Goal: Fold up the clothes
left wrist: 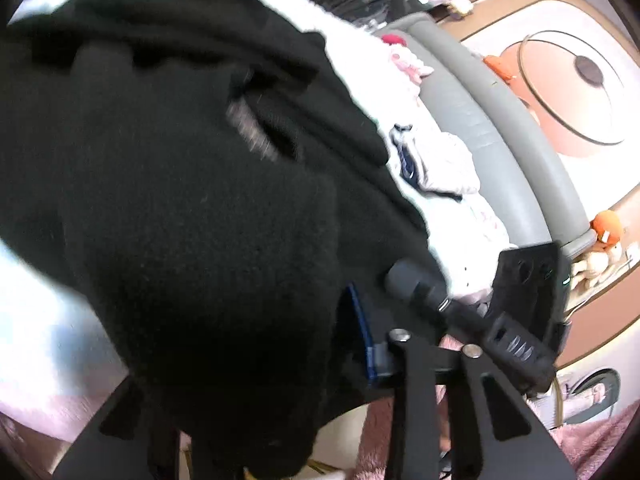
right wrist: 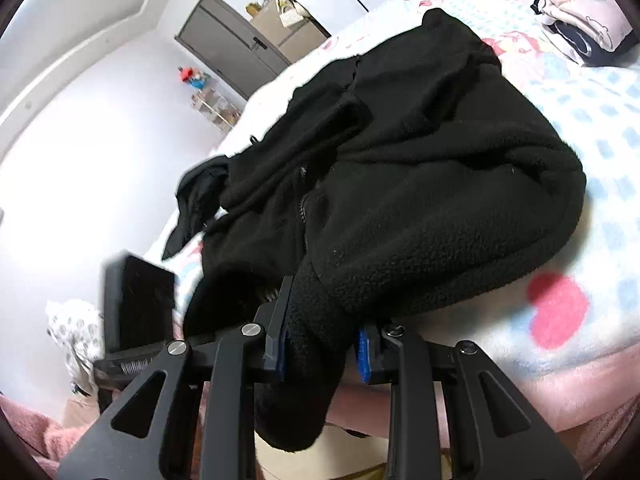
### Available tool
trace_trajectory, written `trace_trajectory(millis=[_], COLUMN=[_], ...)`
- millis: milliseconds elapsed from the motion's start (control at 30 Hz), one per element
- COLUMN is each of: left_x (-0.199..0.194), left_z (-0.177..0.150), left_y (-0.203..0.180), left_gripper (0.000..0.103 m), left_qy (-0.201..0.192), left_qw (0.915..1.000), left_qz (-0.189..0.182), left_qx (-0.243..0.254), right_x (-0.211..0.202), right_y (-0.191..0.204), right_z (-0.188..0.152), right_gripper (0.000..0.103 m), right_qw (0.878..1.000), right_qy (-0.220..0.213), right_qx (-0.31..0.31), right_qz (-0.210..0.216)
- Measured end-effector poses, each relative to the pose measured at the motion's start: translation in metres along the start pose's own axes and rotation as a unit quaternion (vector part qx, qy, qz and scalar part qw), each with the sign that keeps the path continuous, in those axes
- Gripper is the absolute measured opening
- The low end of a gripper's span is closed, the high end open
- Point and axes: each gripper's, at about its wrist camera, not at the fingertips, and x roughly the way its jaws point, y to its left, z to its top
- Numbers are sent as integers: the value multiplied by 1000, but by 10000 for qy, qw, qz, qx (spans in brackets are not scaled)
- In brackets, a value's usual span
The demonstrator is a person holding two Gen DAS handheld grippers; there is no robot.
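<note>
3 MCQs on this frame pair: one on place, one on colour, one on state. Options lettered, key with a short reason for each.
1. Where does the black fleece jacket lie?
A. on a wooden floor
B. on the patterned bedspread
C. in a drawer

2. What colour is the heart print on the bedspread near the right gripper?
A. green
B. yellow
C. red-pink

3. What is between the right gripper's fingers?
A. a fold of the black fleece
B. nothing
C. a white sock

Key:
1 B: the right wrist view shows the jacket spread over the blue-checked spread.
2 C: the heart beside the jacket hem is red-pink.
3 A: black fleece fills the gap between both blue pads, which press on it.
</note>
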Motion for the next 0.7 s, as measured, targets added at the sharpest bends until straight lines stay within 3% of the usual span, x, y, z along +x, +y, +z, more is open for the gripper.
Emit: trace_trajectory(millis=[100,167,233,333,533,700], left_x=[-13,-16,-14,-11,-9,-14], left_z=[7,9,8,6,-8,-8], left_y=[-5,-7,-6,10,46,60], left_gripper=[24,24,24,26,41,46], left_qy=[-294,-375,-341,-151,-37,-363], left_qw=[9993,9990,9993,9991,9950,9838], left_qz=[-204,-220,-141,-216,-119,-727], left_qx=[-60,-33,7,-338,-987,-1597], right_x=[5,7,6,2,-6,-10], right_y=[-7,-15,-20,-27,-27,-39], right_z=[-3,-2,-1,0,-2,-4], right_gripper=[39,52,53,53,53,55], right_qw=[9998,9994,9988,9981,9975,9940], right_qy=[137,130,93,51,-32,-40], right_qx=[142,296,441,588,652,1058], right_qz=[-65,-146,-199,-161,-278,-261])
